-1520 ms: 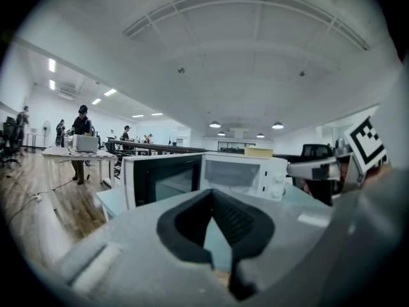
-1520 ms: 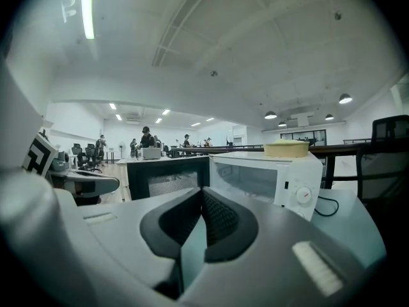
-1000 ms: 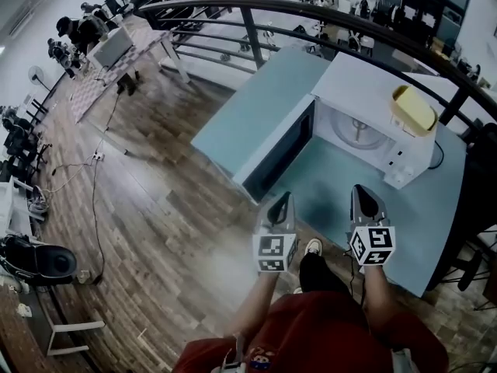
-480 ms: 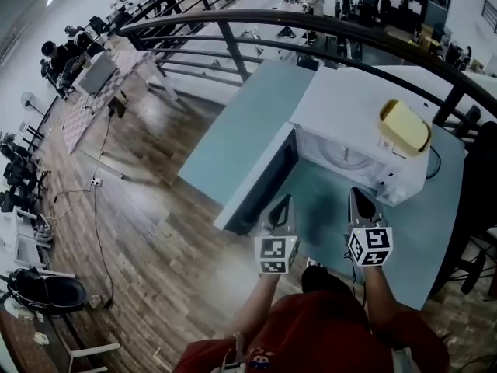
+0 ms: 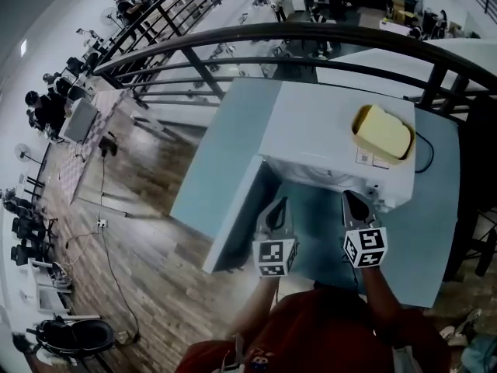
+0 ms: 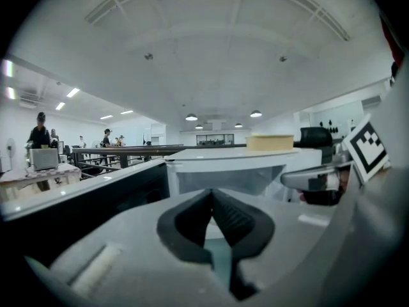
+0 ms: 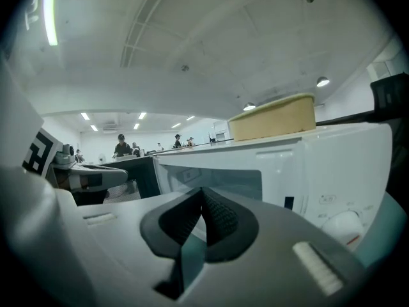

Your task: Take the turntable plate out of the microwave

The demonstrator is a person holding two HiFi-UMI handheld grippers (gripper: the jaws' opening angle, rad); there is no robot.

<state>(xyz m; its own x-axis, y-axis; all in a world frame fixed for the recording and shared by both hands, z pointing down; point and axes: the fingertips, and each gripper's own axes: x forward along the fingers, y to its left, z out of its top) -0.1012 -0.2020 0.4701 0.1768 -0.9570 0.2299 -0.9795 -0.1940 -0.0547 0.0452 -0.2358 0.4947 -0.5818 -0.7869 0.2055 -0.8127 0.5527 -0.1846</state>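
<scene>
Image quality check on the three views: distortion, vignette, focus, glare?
Head view: strong fisheye, the railing bows into an arc, edges darken. Left gripper view: round black vignette, the left tongs near the lens look soft. Right gripper view: same vignette, a light strip glares at top left, the right tongs are soft, the yellow box on the microwave reads clearly.

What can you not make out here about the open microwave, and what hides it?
Turntable plate: head view, hidden beneath the microwave roof.
Cavity floor: left gripper view, masked by the shut left gripper; right gripper view, by the shut right gripper.
Control panel print: right gripper view, too small.
</scene>
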